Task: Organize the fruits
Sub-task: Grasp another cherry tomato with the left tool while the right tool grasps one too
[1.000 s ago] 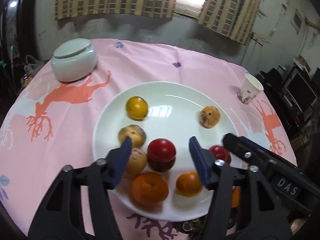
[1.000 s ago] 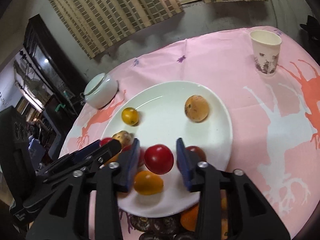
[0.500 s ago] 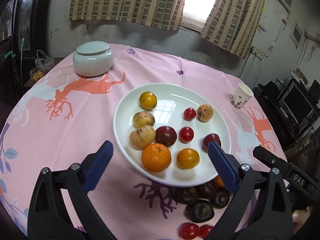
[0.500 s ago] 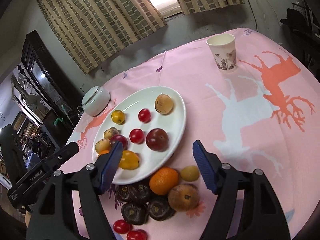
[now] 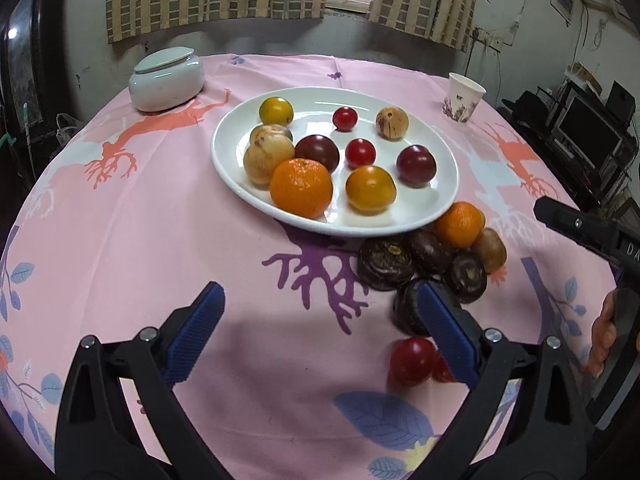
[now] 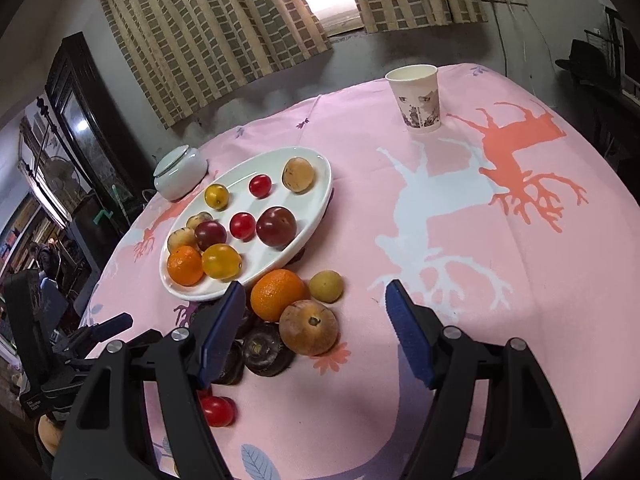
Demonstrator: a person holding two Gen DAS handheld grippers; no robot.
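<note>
Fruits sat in two groups on the pink cloth [image 5: 160,240]. White plate [image 5: 444,160] held ten: an orange [image 5: 301,188], two yellow tomatoes, two small red tomatoes, two dark plums, three tan fruits. Just beside the plate's near rim lay a loose pile [image 6: 288,320]: a second orange [image 6: 278,294], a small yellow fruit [image 6: 326,286], a brown round fruit [image 6: 308,332] and several dark wrinkled fruits [image 5: 386,264], all touching or nearly so. Red tomatoes [image 5: 412,360] lay nearer the camera, apart from the pile.

Left gripper [image 5: 320,340] stood wide open over bare cloth, nothing between its pads; its right pad overlapped a dark fruit in view. Its jaws had just been opening. Right gripper [image 6: 316,332] was open, nothing gripped; the brown fruit showed between its pads, untouched. Its jaws had been opening too.

Lidded jar [image 5: 166,80] and paper cup [image 6: 416,98] stood beyond the plate, well apart.
</note>
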